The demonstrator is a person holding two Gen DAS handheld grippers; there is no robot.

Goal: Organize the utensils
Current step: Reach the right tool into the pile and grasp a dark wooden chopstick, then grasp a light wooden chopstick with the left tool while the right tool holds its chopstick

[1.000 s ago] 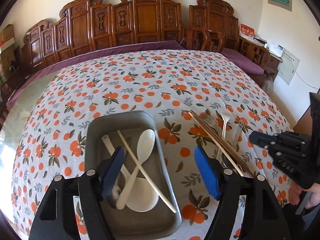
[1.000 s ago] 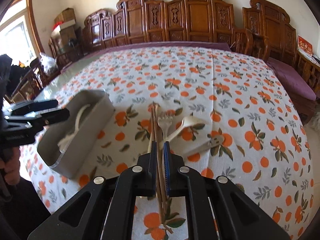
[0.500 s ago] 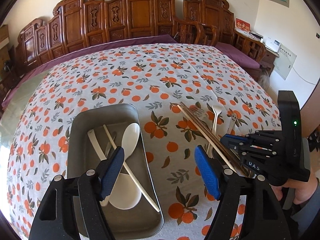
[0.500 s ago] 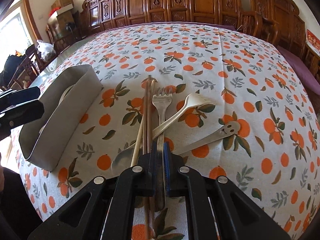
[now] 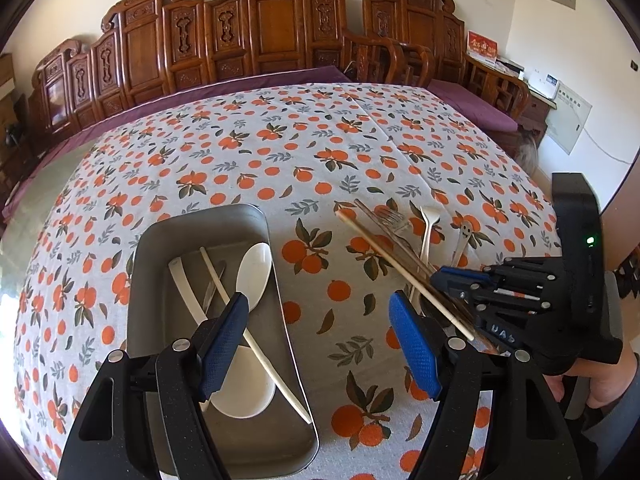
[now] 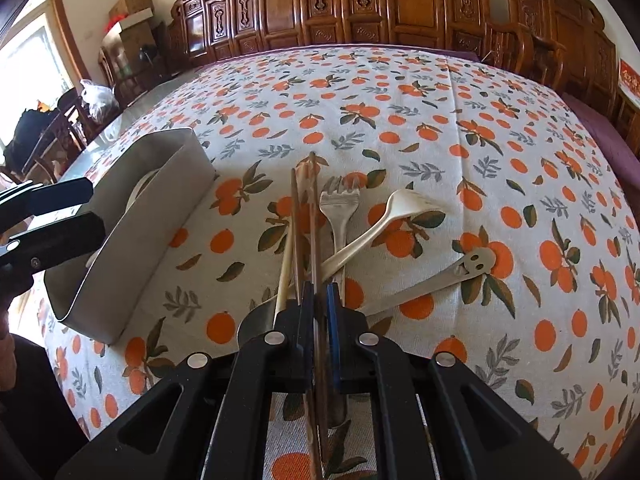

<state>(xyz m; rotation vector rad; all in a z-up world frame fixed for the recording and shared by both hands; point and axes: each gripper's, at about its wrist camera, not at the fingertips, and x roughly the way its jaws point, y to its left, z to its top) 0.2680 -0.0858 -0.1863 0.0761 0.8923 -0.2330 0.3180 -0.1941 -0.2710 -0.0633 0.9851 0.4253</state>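
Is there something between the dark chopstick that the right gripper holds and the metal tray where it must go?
Nothing visible on the cloth between them. The right gripper is shut on the dark chopstick. The left gripper, jaws open, hovers over the metal tray and may block the drop.

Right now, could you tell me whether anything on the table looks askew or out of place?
Yes: the loose utensils beside the tray lie jumbled, with the white plastic spoon crossing the metal fork.

Home dining room, carved wooden chairs [image 5: 276, 36], orange-print tablecloth [image 5: 304, 140]
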